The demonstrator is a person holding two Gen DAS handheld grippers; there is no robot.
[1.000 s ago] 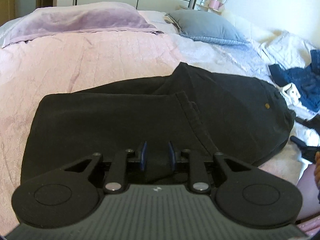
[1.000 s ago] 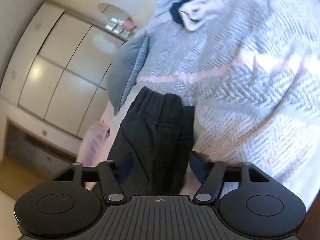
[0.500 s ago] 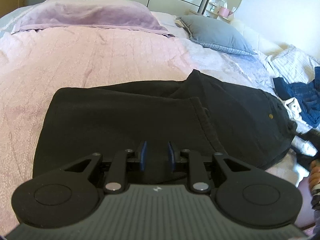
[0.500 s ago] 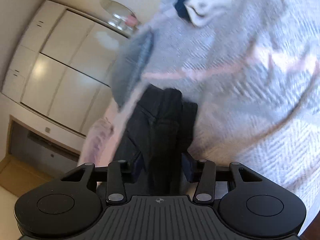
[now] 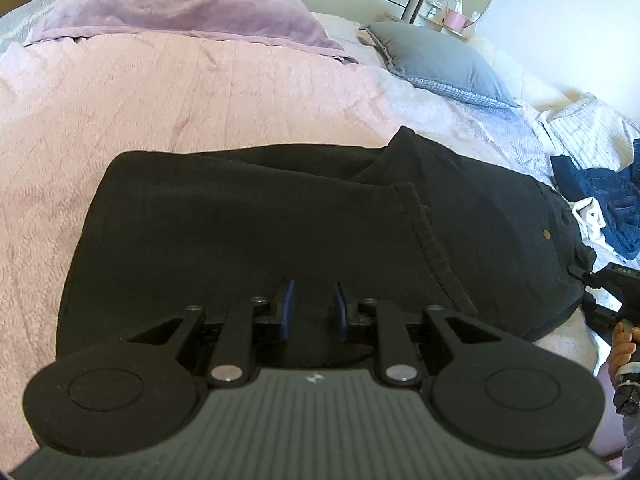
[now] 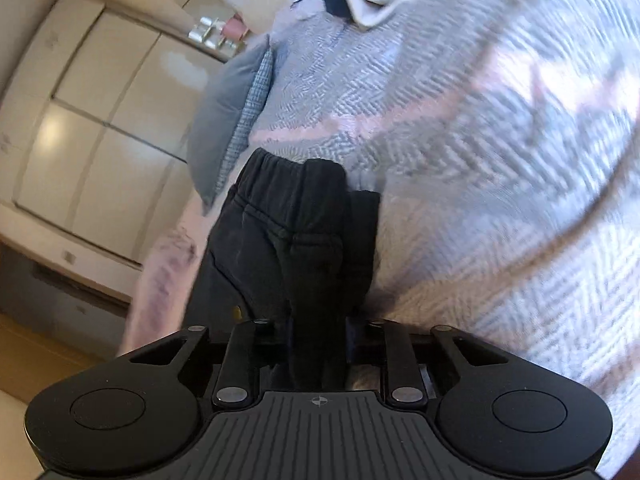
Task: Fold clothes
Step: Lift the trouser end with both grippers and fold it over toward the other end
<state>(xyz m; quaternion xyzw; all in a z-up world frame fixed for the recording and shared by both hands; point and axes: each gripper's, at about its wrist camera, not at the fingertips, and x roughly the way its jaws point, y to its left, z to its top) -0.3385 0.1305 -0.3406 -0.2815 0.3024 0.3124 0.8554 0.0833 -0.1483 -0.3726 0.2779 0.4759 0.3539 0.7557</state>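
Now both grippers grip the black trousers point(image 5: 256, 232) on the pink bedspread point(image 5: 200, 92).
At left, the left gripper point(image 5: 311, 307) pinches their near edge; at right, the right gripper point(image 6: 316, 332) has just been closing on a bunched fold. Thick layers could slip loose when lifted. Both sets of pads are largely buried in cloth.

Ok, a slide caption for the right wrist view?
Right gripper, jaws just closing, pinches the bunched black elastic-waist trousers on the grey herringbone bedspread.
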